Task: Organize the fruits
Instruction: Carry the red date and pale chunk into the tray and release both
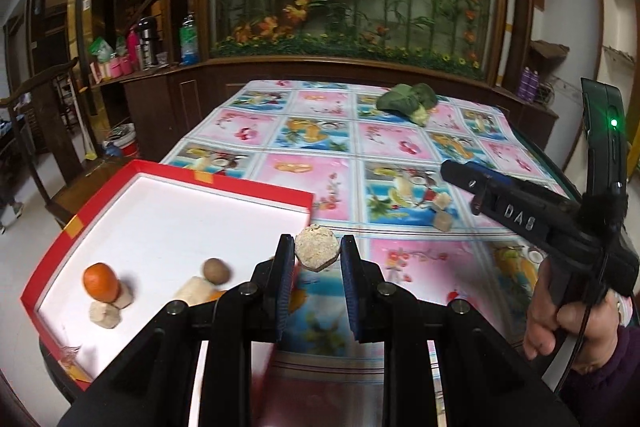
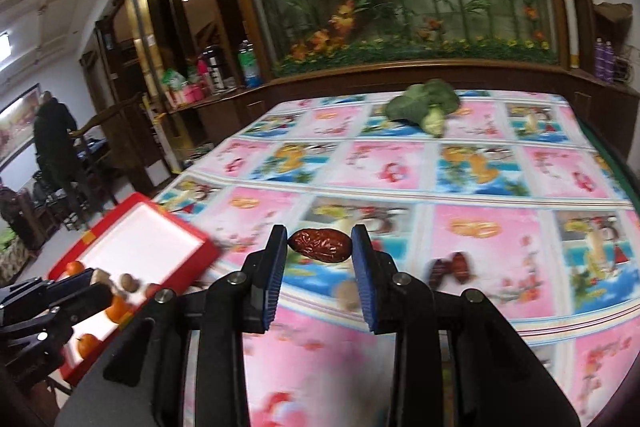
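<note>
Left wrist view: the left gripper [image 1: 317, 251] is clamped on a pale, crumbly hexagonal piece [image 1: 316, 247], pinched between its two blue-padded fingers [image 1: 285, 267] and held just off the near right corner of the red tray [image 1: 256, 185]. The tray's white floor holds an orange [image 1: 101, 281] resting against two similar pale chunks [image 1: 108, 309], a round brown fruit [image 1: 216, 270] and another pale chunk [image 1: 193, 290] beside it. On the fruit-print tablecloth [image 1: 328, 139], two more pale cubes [image 1: 441, 213] lie right of centre, close to the tip of the right gripper [image 1: 460, 175], which enters from the right with a hand [image 1: 560, 319] wrapped around its grip. A green leafy vegetable [image 1: 408, 99] sits at the far side of the table.

Right wrist view: the right gripper [image 2: 320, 245] is closed on a wrinkled red date [image 2: 320, 245], held between its fingertips above the tablecloth [image 2: 400, 155]. Two more dates [image 2: 450, 267] lie on the cloth to the right, touching each other, and a blurred tan object [image 2: 347, 294] lies below the held one. The red tray [image 2: 192, 227] shows at lower left, with oranges [image 2: 88, 343] and a brown fruit [image 2: 130, 281] inside; the left gripper [image 2: 94, 281] reaches over it with the pale piece [image 2: 100, 275] at its tip. The vegetable [image 2: 424, 103] is at the table's far edge
</note>
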`<state>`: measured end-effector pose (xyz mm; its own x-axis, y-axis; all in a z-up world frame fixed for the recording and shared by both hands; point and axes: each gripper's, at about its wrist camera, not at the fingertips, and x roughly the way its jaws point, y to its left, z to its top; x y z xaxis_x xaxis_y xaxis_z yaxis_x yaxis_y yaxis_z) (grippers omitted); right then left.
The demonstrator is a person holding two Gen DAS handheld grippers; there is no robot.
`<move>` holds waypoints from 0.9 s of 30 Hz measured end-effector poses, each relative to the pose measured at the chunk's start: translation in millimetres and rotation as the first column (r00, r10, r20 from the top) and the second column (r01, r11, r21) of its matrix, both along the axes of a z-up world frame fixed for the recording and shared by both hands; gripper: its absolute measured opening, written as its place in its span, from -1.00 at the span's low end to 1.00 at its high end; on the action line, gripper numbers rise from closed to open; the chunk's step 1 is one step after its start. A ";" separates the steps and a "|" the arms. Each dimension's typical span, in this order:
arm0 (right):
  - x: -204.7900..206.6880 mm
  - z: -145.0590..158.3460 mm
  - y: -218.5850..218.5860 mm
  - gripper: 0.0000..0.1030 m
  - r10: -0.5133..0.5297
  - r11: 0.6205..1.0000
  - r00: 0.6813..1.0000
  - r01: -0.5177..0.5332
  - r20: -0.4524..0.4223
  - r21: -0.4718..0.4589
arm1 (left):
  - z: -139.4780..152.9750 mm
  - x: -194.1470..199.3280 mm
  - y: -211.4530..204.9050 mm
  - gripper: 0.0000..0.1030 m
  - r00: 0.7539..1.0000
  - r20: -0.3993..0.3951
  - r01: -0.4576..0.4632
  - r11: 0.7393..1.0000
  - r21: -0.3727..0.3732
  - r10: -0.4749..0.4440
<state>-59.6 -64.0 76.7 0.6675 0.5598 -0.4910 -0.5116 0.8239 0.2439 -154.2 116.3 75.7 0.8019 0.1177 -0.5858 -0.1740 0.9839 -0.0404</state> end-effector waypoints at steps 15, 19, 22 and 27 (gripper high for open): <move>-41.2 -2.5 84.3 -0.32 0.183 0.983 0.983 -0.183 0.012 -0.013 | -7.8 -15.2 61.4 -0.56 0.991 -0.007 -0.132 0.991 -0.022 0.132; -46.7 -3.3 93.3 -0.32 0.217 0.976 0.976 -0.217 -0.001 -0.011 | -13.7 -26.4 95.8 -0.56 0.975 -0.018 -0.222 0.975 -0.022 0.222; -51.5 -2.8 99.6 -0.32 0.246 0.969 0.969 -0.246 -0.006 -0.008 | -20.6 -36.4 117.0 -0.57 0.957 -0.033 -0.287 0.958 -0.013 0.287; -62.8 -4.1 115.7 -0.32 0.313 0.949 0.949 -0.314 -0.020 -0.011 | -31.9 -46.9 125.9 -0.57 0.949 -0.058 -0.311 0.950 0.002 0.311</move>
